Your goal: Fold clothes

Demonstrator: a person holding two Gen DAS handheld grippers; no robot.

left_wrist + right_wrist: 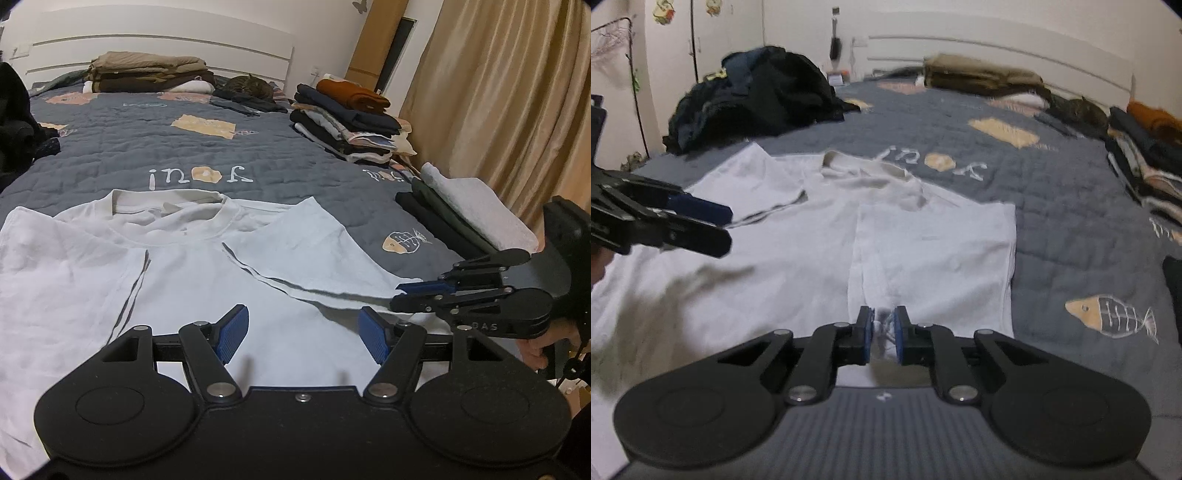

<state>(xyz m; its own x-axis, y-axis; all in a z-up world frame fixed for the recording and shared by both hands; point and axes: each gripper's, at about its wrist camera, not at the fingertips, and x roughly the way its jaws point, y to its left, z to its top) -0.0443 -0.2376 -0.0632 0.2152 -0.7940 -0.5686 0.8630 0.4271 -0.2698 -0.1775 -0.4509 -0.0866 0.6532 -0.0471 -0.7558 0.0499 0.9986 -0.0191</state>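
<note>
While the right gripper (883, 328) pinches the white T-shirt's (798, 251) folded right side at lower centre, the left gripper (303, 334) hovers spread and empty over its middle, collar pointing away.

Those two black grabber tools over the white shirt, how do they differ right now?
The left gripper is open, its blue pads spread wide, holding nothing; the right gripper is shut, pinching a fold of the shirt. The left hovers over the middle of the shirt; the right is at the folded-over side. Both are black with blue pads.
</note>
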